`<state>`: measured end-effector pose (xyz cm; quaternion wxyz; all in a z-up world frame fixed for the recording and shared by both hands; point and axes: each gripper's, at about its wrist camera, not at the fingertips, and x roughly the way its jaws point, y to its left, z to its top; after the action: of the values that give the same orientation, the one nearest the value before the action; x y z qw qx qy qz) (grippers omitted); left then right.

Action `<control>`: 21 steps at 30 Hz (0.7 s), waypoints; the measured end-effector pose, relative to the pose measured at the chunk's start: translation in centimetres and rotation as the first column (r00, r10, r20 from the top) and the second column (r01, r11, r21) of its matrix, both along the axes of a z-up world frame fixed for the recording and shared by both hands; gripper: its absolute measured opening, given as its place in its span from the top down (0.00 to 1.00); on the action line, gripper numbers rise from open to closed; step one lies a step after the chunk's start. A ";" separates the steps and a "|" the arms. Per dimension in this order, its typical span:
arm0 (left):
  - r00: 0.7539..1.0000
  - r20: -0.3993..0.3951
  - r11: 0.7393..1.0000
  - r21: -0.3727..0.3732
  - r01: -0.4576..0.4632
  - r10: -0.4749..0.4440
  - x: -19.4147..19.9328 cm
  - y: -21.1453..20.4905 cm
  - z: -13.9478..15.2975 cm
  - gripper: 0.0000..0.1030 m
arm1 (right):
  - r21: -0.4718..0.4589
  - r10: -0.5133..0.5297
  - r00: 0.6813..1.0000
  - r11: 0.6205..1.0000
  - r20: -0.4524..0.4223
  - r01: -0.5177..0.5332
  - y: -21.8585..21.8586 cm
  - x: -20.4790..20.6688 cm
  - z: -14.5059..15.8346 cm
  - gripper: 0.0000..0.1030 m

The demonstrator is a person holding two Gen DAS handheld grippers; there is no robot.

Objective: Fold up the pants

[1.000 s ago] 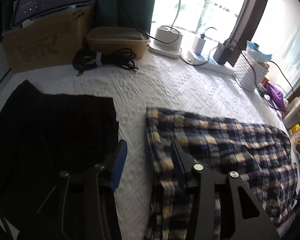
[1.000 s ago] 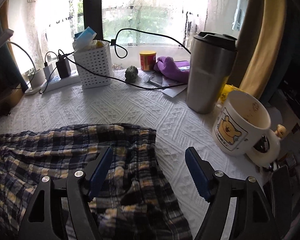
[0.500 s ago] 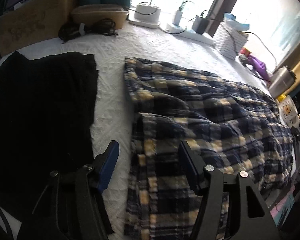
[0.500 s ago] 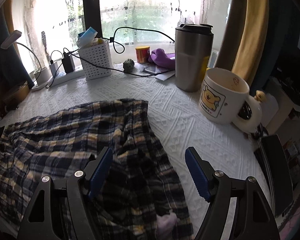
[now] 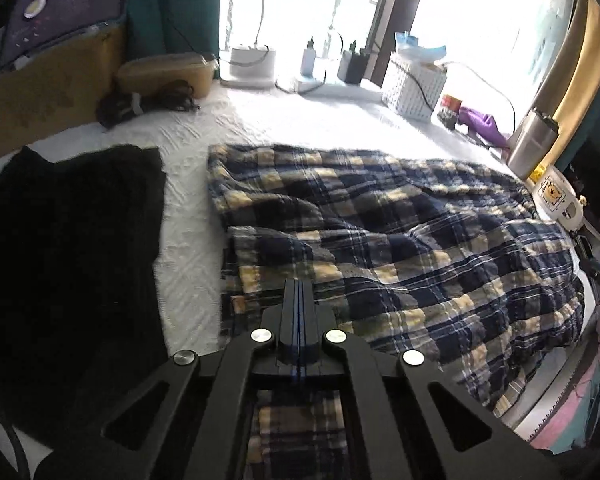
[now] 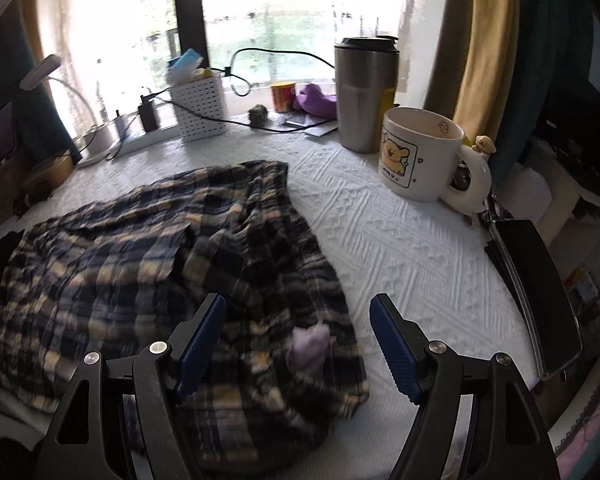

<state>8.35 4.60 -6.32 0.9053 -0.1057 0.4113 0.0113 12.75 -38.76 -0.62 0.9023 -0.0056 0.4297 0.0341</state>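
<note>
Navy and yellow plaid pants (image 5: 400, 248) lie rumpled across the white textured tablecloth (image 5: 284, 124). They also show in the right wrist view (image 6: 148, 256). My left gripper (image 5: 298, 292) is shut over the near left edge of the pants; whether cloth is pinched between the closed fingers cannot be told. My right gripper (image 6: 298, 320) is open above the near right end of the pants, with a small purple tag (image 6: 310, 346) between its blue pads (image 6: 202, 340).
A black folded garment (image 5: 64, 248) lies left of the pants. A bear mug (image 6: 420, 154), steel tumbler (image 6: 366, 94) and black tablet (image 6: 540, 292) stand at the right. A white basket (image 6: 200, 110), chargers and cables line the window sill.
My left gripper has closed and shifted right over the pants' near left edge. My right gripper has pulled back and stayed open, so more of the pants shows.
</note>
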 end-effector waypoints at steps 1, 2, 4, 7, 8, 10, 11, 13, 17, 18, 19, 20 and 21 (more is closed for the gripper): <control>1.000 0.016 1.000 0.007 -0.009 0.009 -0.6 0.3 0.6 1.00 | -0.003 0.011 1.000 1.000 0.004 -0.011 0.2 -0.4 0.1 0.38; 1.000 0.025 1.000 0.013 -0.015 0.015 -0.9 0.4 1.0 1.00 | -0.003 0.023 1.000 1.000 0.008 -0.023 0.4 -0.7 0.2 0.42; 0.999 0.044 0.999 0.021 -0.027 0.026 -1.7 0.8 1.7 1.00 | -0.013 0.065 0.998 0.998 0.019 -0.065 1.1 -1.2 0.3 0.45; 0.998 0.050 0.999 0.023 -0.034 0.033 -2.6 1.3 2.2 1.00 | -0.060 0.110 0.994 0.992 -0.001 -0.110 2.1 -1.3 -0.6 0.52; 0.999 0.027 1.000 0.009 -0.022 0.022 -2.8 1.3 1.9 1.00 | -0.068 0.106 0.994 0.992 -0.013 -0.106 2.1 -1.2 -1.2 0.53; 1.000 -0.018 1.000 -0.025 -0.010 0.009 -3.2 1.2 1.1 1.00 | -0.076 0.087 0.996 0.993 -0.024 -0.088 1.7 -1.4 -1.6 0.56; 1.000 -0.027 1.000 -0.029 -0.008 0.007 -3.4 1.0 0.8 1.00 | -0.072 0.084 0.996 0.994 -0.024 -0.085 1.4 -1.6 -1.7 0.59; 0.998 -0.057 1.000 -0.030 0.001 -0.003 -3.7 0.3 -0.1 0.96 | -0.079 0.086 0.996 0.993 -0.031 -0.088 1.2 -2.0 -1.8 0.60; 0.996 -0.087 0.997 -0.069 0.032 -0.038 -4.7 -0.8 -1.6 0.48 | -0.080 0.090 0.994 0.992 -0.057 -0.095 0.7 -2.6 -2.7 0.60; 0.995 -0.085 0.997 -0.065 0.037 -0.042 -5.0 -1.1 -1.7 0.48 | -0.079 0.099 0.992 0.991 -0.073 -0.105 0.7 -2.7 -3.0 0.60; 0.995 -0.089 0.998 -0.057 0.042 -0.047 -5.4 -1.4 -1.9 0.48 | -0.088 0.110 0.990 0.989 -0.084 -0.117 0.8 -2.8 -3.5 0.60; 0.994 -0.093 0.998 -0.053 0.045 -0.050 -5.6 -1.7 -2.1 0.48 | -0.108 0.113 0.991 0.987 -0.072 -0.120 1.0 -3.0 -3.7 0.60; 0.995 -0.089 0.998 -0.044 0.048 -0.052 -5.9 -1.9 -2.2 0.48 | -0.113 0.110 0.992 0.987 -0.058 -0.116 1.1 -3.2 -3.8 0.60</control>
<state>2.43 2.68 -8.47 0.8834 -0.1135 0.4545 -0.0150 9.58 -37.69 -4.37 0.8857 -0.0814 0.4531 0.0603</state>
